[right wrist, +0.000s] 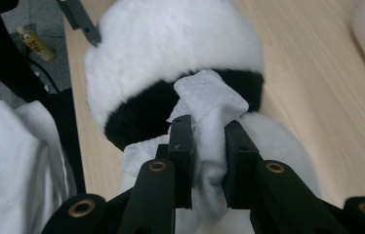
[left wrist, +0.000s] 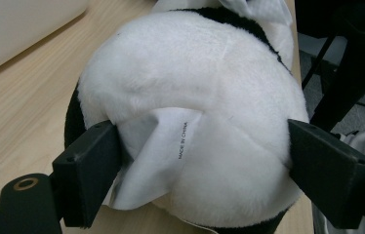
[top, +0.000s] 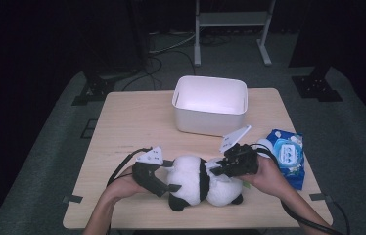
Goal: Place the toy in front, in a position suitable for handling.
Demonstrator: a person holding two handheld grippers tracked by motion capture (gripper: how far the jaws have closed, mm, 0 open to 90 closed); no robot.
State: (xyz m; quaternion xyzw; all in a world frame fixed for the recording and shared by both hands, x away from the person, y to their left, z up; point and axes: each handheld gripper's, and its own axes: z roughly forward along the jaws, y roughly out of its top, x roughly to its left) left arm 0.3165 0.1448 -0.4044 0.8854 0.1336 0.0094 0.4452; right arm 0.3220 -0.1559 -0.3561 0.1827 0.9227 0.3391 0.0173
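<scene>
A black-and-white panda plush (top: 198, 182) lies on its side near the table's front edge. My left gripper (top: 173, 180) is shut on its left end. In the left gripper view the jaws press into both flanks of the round white body (left wrist: 195, 73), and a sewn-in label (left wrist: 166, 146) hangs between them. My right gripper (top: 216, 169) sits over the plush's right half, shut on a crumpled white wipe (right wrist: 210, 97). The wipe rests against the plush's black band (right wrist: 141, 117).
A white plastic bin (top: 210, 105) stands open behind the plush at mid-table. A blue pack of wipes (top: 287, 155) lies at the right edge of the wooden table (top: 132, 122). Cables trail from both grippers toward the front.
</scene>
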